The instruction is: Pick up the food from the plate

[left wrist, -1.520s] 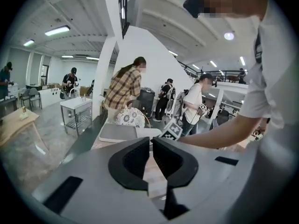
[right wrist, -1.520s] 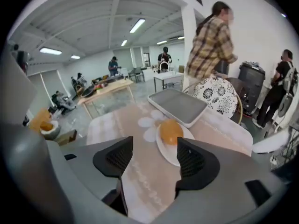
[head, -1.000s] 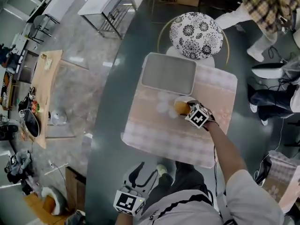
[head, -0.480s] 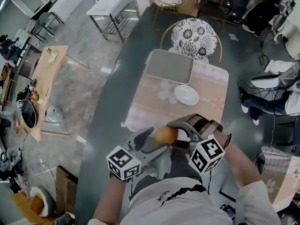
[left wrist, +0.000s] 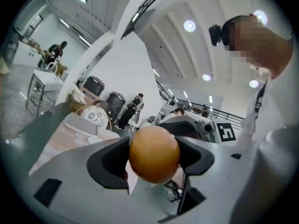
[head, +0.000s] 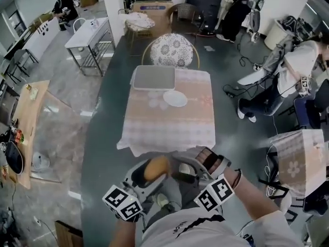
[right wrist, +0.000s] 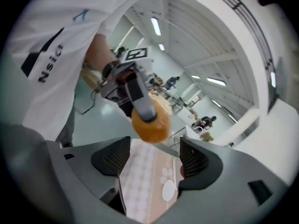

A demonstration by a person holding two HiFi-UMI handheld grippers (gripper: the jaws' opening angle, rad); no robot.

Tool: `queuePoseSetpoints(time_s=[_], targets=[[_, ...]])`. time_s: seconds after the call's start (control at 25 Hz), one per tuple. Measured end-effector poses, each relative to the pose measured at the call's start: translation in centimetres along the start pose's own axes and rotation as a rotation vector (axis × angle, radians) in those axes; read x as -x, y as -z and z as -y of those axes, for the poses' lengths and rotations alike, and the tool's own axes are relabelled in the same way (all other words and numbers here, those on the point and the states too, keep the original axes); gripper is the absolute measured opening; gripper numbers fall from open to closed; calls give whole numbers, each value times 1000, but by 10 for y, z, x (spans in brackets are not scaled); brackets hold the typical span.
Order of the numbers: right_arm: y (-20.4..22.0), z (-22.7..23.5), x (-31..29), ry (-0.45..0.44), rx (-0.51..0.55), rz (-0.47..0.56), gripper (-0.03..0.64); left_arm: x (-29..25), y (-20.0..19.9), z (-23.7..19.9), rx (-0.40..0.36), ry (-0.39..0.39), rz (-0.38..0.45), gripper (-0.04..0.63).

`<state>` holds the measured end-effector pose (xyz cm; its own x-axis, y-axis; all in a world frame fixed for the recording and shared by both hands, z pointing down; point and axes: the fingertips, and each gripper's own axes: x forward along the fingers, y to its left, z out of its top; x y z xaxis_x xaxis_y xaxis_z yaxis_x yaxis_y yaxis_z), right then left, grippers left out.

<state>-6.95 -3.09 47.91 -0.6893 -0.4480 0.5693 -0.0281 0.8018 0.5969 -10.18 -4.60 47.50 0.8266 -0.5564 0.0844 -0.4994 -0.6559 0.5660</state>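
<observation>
Golden-brown and round, the food [left wrist: 154,157] sits between the jaws of the left gripper [left wrist: 154,146]. Those jaws are closing on it, and both dark pads touch its sides. It is held up in the air, close to the person's body. The right gripper [right wrist: 152,160] faces it from just beside, jaws wide apart with nothing between them, and the food lies just beyond their tips. Well ahead of both grippers, the white plate [head: 175,98] lies on the pink checked tablecloth [head: 169,125]. A grey tray [head: 154,77] lies just beyond the plate.
</observation>
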Motion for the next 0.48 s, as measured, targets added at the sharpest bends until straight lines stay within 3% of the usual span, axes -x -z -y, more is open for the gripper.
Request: queuePoseSetpoints(time_s=[0.08,0.16,0.24,0.32,0.36,0.4,0.48], targets=[[-1,30,41,145,-322,117,301,24,-23,-3,-70,-103,76,308],[3,59,88,220,-801,398,301,40,-45,-1,-185,-198,114,308],[9,76,126,182,-1298,795,299,51,-60,3,-257,-262,136,308],[15,77,143,69,-1670,1153,265,59,-66,6,-230,-283,168,309],[18,70,142,27,-1782,1246,177,61,-65,9,-192,-283,185,309],[22,58,137,10,-1846,1261,105,61,-60,14,-165,-282,194,308],[32,28,125,47,-1830,1113,97,49,-41,36,-179,-269,174,309]])
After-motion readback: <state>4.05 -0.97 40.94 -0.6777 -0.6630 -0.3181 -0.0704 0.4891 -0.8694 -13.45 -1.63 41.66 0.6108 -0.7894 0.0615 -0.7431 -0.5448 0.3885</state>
